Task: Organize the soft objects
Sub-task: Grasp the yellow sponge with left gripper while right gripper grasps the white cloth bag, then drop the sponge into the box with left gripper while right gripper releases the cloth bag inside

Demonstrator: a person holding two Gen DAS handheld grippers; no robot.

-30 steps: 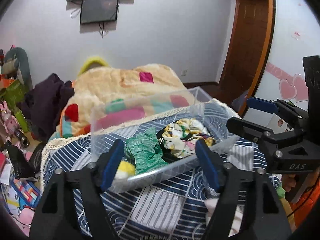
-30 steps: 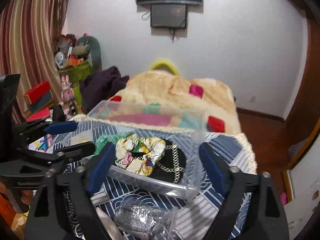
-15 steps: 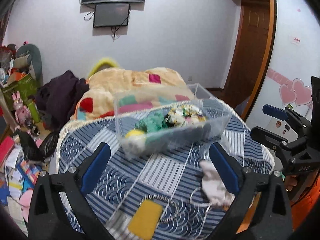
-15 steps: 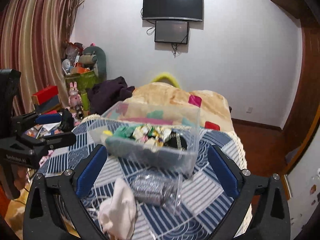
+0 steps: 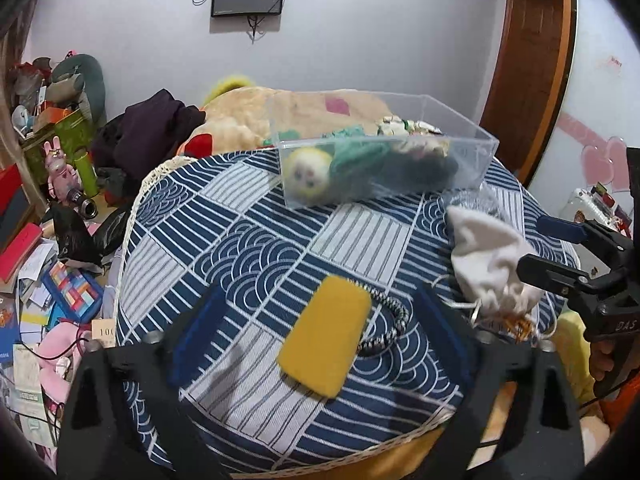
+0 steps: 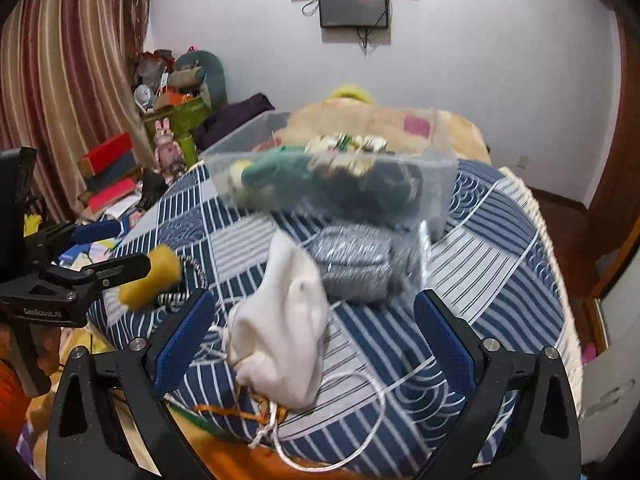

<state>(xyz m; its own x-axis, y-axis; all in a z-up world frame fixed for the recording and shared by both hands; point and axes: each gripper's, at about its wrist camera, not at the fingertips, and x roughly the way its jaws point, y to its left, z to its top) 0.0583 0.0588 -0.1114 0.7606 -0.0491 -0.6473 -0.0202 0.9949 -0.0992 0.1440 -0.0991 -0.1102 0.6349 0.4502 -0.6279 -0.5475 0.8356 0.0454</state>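
Note:
A clear plastic bin stands at the far side of the round table with the blue patterned cloth. It holds a yellow plush, a green knit piece and a floral scrunchie. A yellow pouch with a striped cord lies on the near part of the table. A white drawstring bag and a silver glitter pouch lie at the right. My left gripper is open above the yellow pouch. My right gripper is open around the white bag, empty.
A bed with a cream patchwork blanket and dark clothes lies behind the table. Toys, books and boxes clutter the floor at the left. A wooden door stands at the right.
Both grippers have pulled back from the bin towards the near edge of the table. The yellow pouch and white bag have come between the fingers. Both stayed open.

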